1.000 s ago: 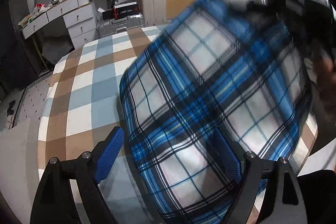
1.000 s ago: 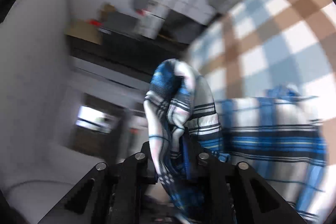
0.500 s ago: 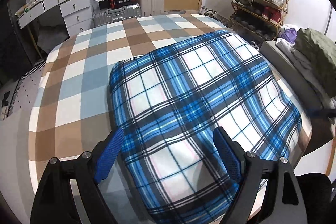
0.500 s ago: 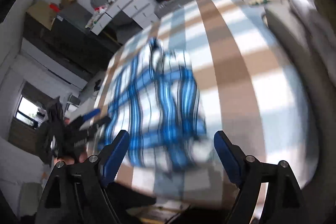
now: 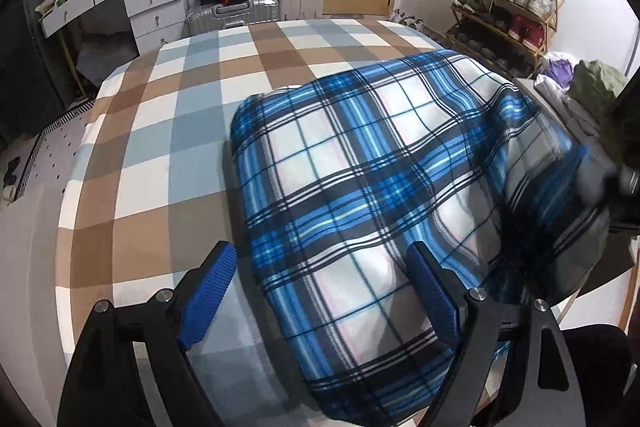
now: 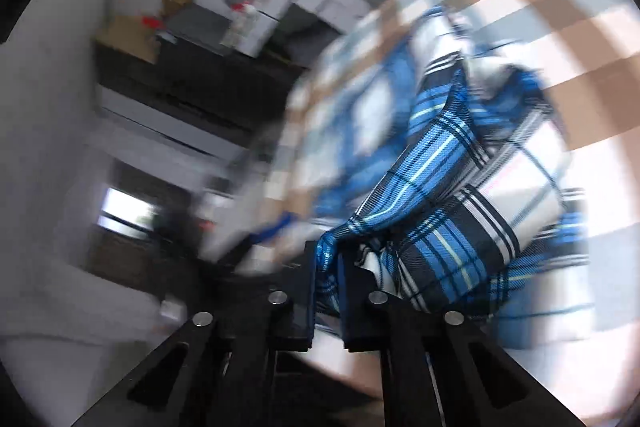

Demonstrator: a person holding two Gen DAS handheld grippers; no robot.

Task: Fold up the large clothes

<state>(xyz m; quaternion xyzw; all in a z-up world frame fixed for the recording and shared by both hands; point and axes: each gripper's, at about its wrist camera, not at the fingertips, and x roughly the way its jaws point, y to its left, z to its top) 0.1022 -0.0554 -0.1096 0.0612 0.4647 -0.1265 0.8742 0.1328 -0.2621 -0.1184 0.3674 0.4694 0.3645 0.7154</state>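
My right tool pinches the blue plaid garment at its 3 o'clock edge to lift a fold over, while my left tool hovers spread above the near hem on the checkered bed.

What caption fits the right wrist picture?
Right claw shut on a bunched edge of the blue plaid cloth above the checked bed.

Black tongs w/ ribbed blue pads, silver screws.
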